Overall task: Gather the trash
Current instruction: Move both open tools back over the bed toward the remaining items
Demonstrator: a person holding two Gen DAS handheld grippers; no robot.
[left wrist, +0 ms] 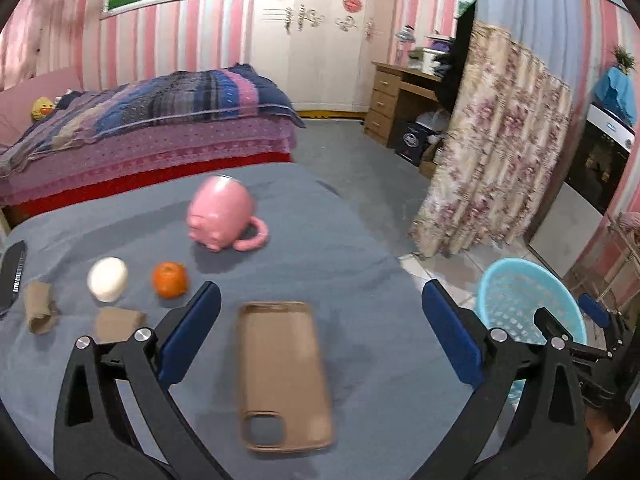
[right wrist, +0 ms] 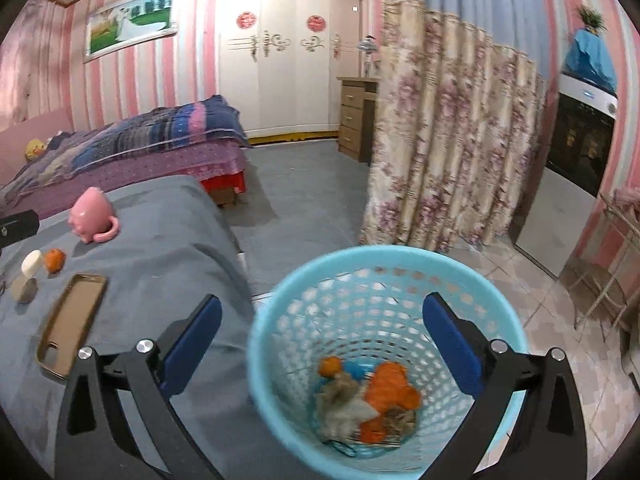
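Note:
My left gripper (left wrist: pixel 320 312) is open and empty above a grey-clothed table (left wrist: pixel 340 240), over a brown phone case (left wrist: pixel 282 376). To its left lie two cardboard tubes (left wrist: pixel 38 307) (left wrist: pixel 118 322), a white egg-like ball (left wrist: pixel 107 279) and an orange (left wrist: pixel 170 279). My right gripper (right wrist: pixel 322 324) is open and empty above a light blue mesh bin (right wrist: pixel 280 304) on the floor. The bin holds orange peel (right wrist: pixel 390 386) and crumpled scraps (right wrist: pixel 340 400). The bin also shows in the left wrist view (left wrist: pixel 516 300).
A pink pig mug (left wrist: pixel 222 214) lies on its side on the table. A black device (left wrist: pixel 12 276) sits at the table's left edge. A bed (left wrist: pixel 140 128), a wooden dresser (left wrist: pixel 396 100), a floral curtain (left wrist: pixel 492 148) and tiled floor (right wrist: pixel 560 320) surround the table.

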